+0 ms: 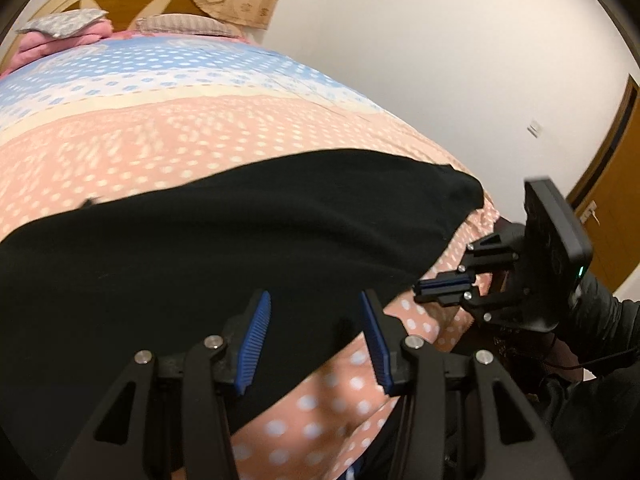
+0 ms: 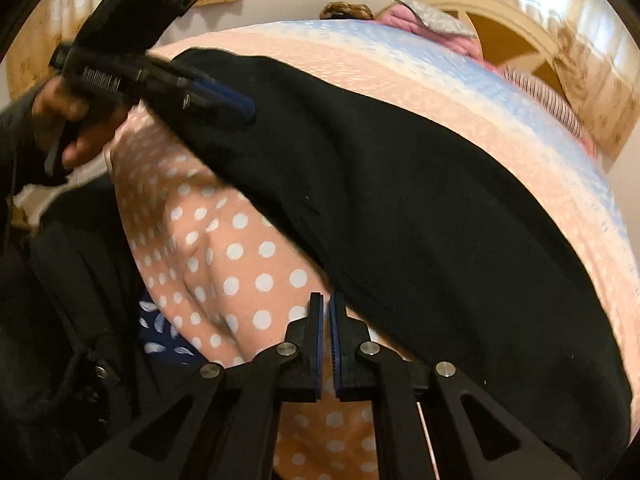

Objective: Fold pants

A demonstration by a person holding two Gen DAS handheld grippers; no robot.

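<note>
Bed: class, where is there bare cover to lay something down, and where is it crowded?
Free: the dotted cover between the black pants and the pillows. A smaller patch lies at the near edge. Crowded: that edge, with the left claw and right claw.

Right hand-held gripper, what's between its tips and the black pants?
Only bare polka-dot bedspread, seen in the right wrist view. The right hand-held gripper is shut and empty, just short of the pants edge.

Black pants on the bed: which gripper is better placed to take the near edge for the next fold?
Left, probably. The left gripper is open with the pants edge between its fingers. The right gripper is shut, empty, over the dotted bedspread beside the edge.
</note>
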